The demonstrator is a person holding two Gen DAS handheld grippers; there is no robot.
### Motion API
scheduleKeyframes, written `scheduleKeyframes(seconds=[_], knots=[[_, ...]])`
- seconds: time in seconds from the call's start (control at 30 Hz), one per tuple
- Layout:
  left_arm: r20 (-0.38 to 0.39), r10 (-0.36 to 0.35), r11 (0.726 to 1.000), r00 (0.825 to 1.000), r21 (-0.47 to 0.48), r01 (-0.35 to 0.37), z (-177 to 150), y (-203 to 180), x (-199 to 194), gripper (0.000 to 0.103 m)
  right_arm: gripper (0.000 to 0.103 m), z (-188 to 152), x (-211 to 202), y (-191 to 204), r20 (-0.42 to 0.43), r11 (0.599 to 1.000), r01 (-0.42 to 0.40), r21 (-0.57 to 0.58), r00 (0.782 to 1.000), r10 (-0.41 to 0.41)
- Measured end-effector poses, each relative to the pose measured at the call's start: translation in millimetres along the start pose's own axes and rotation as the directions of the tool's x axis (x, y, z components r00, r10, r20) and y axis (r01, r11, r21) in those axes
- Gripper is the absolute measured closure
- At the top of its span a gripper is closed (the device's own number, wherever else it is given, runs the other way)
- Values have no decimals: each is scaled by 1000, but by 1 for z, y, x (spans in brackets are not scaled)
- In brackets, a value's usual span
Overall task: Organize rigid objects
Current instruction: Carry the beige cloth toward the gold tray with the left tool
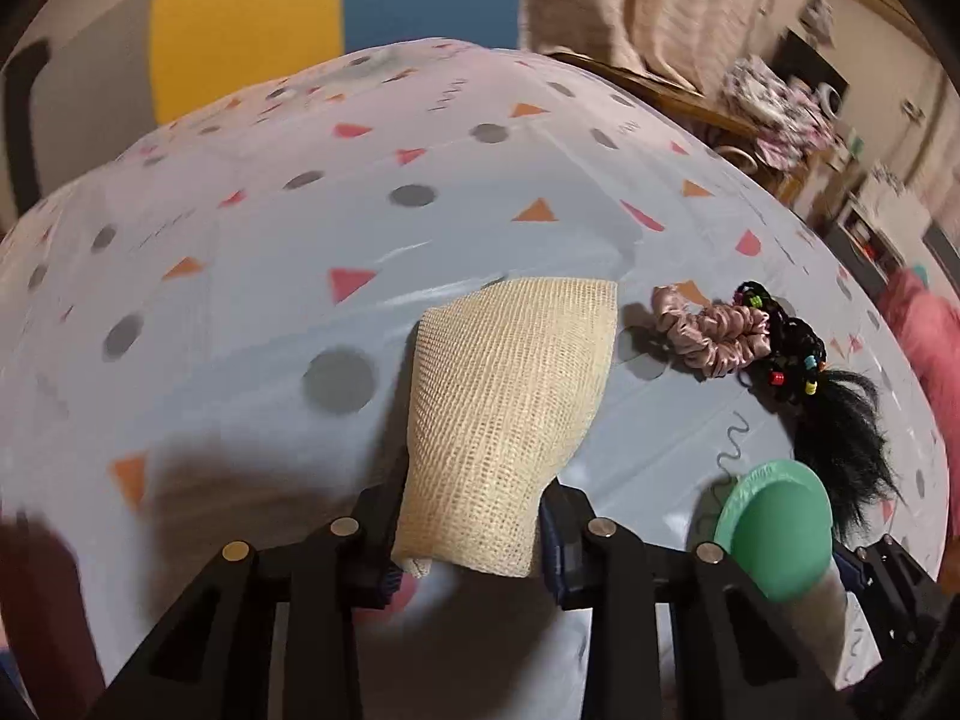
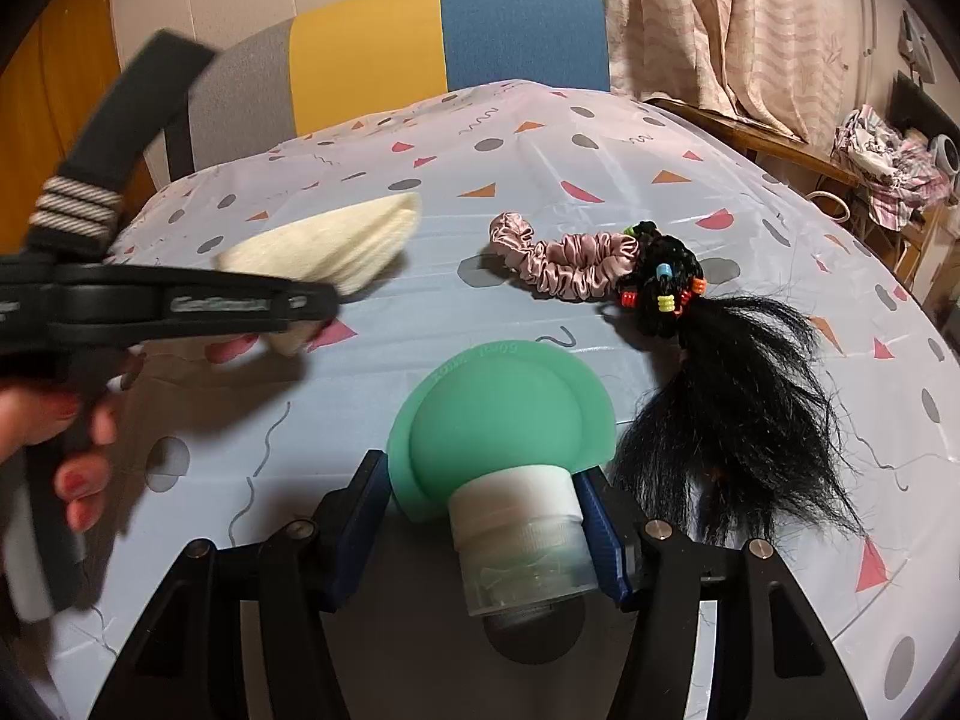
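My left gripper (image 1: 471,531) is shut on a cream mesh cloth (image 1: 510,414) and holds it above the patterned table; the cloth also shows in the right wrist view (image 2: 336,249) at the left. My right gripper (image 2: 489,531) is shut on the white neck of a clear bottle with a green dome-shaped cap (image 2: 501,414), which also shows in the left wrist view (image 1: 777,531) at lower right. A pink satin scrunchie (image 2: 564,264) and a black hairpiece with coloured beads (image 2: 720,372) lie on the table to the right.
The table carries a pale cloth with triangles and dots (image 2: 540,138). A grey, yellow and blue chair back (image 2: 420,42) stands behind it. Curtains (image 2: 720,18) and a cluttered shelf (image 2: 888,162) lie at the right.
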State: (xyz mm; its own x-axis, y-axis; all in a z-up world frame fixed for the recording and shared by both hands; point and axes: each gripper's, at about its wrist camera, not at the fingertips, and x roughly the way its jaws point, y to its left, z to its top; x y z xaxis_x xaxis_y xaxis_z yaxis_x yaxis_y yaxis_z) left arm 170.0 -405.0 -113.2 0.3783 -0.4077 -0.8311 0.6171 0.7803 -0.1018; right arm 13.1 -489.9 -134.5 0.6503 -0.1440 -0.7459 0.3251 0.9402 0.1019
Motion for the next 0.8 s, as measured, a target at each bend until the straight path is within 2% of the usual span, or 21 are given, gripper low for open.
scheduleKeyframes(seconds=[0.13, 0.53, 0.7, 0.8], knots=[[13, -26, 997, 1000, -76, 27, -19, 7, -21, 69, 42, 0, 1, 1, -1, 1000, 9, -6, 1000, -9], [86, -100, 974, 991, -194, 115, -78, 20, -95, 69, 42, -1, 1, 2, -2, 1000, 15, -11, 1000, -15], [145, -98, 970, 985, -206, 127, -95, 38, -137, 68, 42, 0, 1, 2, -3, 1000, 23, -17, 1000, -23], [176, -70, 966, 982, -235, 111, -106, 59, -161, 68, 42, 0, 1, 3, -4, 999, 30, -22, 1000, -30]])
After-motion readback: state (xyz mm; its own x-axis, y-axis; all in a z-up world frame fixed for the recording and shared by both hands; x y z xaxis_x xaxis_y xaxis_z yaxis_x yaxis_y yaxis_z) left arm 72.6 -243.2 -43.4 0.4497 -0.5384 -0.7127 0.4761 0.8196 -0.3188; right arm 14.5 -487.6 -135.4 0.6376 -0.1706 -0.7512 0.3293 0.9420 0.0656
